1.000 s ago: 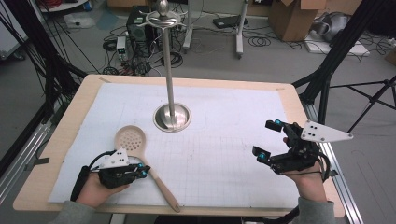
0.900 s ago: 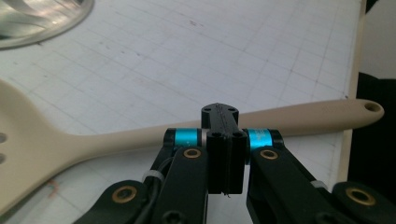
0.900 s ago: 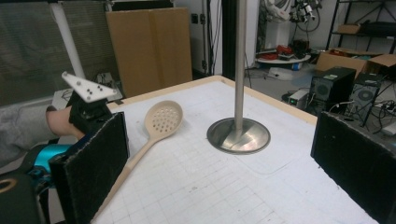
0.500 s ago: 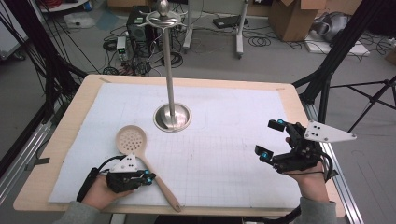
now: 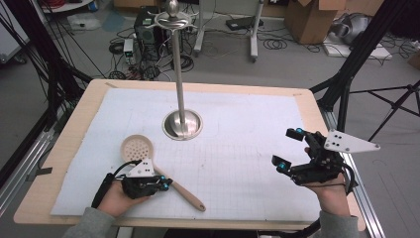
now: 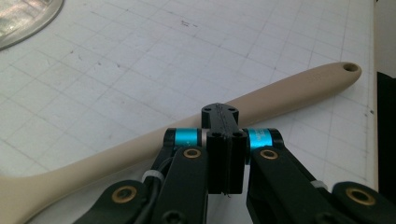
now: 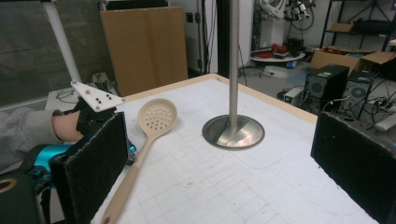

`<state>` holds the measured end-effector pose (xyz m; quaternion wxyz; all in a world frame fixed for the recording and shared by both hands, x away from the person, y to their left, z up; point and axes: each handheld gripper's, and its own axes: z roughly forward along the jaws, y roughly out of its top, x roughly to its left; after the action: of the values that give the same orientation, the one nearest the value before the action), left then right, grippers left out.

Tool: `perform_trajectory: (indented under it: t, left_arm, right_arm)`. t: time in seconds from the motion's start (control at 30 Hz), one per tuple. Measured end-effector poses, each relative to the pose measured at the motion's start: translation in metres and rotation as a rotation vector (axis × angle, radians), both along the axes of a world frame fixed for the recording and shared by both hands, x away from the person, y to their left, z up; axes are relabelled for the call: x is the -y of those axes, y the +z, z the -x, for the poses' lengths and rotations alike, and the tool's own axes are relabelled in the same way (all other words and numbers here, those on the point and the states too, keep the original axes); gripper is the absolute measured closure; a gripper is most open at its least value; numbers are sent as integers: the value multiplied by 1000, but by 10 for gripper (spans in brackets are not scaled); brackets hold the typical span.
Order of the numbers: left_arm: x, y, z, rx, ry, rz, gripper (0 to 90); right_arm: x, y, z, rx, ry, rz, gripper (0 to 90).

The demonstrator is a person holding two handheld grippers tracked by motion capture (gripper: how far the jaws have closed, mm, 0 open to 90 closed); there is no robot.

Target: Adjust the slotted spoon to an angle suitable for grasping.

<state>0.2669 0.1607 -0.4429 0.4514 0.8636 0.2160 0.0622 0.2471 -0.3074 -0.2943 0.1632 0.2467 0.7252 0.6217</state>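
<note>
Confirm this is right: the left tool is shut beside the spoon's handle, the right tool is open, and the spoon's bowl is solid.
One thing is wrong: the bowl is not solid. The right gripper view shows the spoon's bowl dotted with holes. The rest holds: the left tool is shut beside the handle, and the right tool is open.

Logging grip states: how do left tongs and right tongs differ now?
1. The left tongs are shut, jaws pressed together; the right tongs stand wide open.
2. The left tongs sit at the handle of the slotted spoon, nothing between the jaws; the right tongs are apart from it, facing the metal stand.
3. The left tongs lie low over the mat; the right tongs tilt upward.
Both are hand-held, with blue-tipped black jaws.
</note>
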Motion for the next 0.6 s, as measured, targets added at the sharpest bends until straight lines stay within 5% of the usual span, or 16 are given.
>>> perform_trajectory:
  t: [0.6]
  left_arm:
    - [23,-3,-24,8,68,24,898]
  right_arm:
    - [6,-1,7,-13,-14,2,31]
